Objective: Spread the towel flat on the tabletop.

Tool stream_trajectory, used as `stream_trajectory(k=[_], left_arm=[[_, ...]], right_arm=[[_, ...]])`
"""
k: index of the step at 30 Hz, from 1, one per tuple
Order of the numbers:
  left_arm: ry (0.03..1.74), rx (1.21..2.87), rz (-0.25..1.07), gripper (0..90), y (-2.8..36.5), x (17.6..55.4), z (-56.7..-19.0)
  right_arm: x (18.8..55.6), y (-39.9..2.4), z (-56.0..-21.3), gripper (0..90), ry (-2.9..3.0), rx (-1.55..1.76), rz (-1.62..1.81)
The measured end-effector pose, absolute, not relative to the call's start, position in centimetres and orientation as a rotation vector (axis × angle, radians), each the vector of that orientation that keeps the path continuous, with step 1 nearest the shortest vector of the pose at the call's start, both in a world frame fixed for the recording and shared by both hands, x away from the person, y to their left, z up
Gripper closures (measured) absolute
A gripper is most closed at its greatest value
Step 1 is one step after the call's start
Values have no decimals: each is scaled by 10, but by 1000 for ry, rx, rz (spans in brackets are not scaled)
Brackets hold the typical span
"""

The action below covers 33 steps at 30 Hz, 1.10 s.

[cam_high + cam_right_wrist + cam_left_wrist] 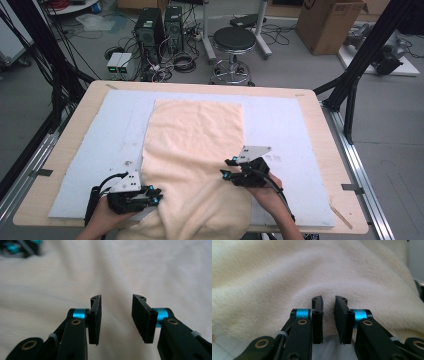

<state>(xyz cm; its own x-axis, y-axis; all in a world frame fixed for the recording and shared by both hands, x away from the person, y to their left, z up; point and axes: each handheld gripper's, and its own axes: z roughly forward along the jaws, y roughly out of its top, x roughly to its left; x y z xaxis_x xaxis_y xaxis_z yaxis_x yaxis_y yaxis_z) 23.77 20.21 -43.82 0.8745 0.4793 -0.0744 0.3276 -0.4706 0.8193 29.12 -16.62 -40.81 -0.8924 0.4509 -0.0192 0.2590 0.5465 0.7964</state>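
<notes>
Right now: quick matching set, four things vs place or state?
1. towel
2. left hand-held gripper
3. right hand-held gripper
4. stool

a. on the floor beyond the table
b. jaws apart over the towel's right part
c. spread on the white pad, near end bunched
d. at the towel's near left edge, narrow gap

Pairs: 1-c, 2-d, 3-b, 4-a

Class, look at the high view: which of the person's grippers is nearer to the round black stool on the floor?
Right. The right gripper sits almost straight below the stool; the left gripper lies lower and further left.
</notes>
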Motion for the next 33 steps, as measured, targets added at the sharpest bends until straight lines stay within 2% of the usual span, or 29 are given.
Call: stream_trajectory(k=[3, 12, 20, 23, 26, 33], left_arm=[[591, 2075, 195, 688, 208, 235, -433], [494, 2100, 128, 655, 232, 190, -434], [401, 2187, 80, 582, 210, 196, -445], [410, 2186, 110, 658, 206, 199, -447], [422, 2187, 131, 830, 209, 199, -447], [409, 2179, 117, 853, 228, 169, -435]], right_arm=[[286, -149, -412, 580, 2624, 516, 1237], [300, -153, -424, 564, 2651, 584, 1212], [302, -153, -427, 563, 2652, 585, 1205], [303, -154, -427, 563, 2653, 588, 1209], [304, -155, -428, 563, 2652, 592, 1216], [305, -155, -430, 563, 2667, 586, 1193]])
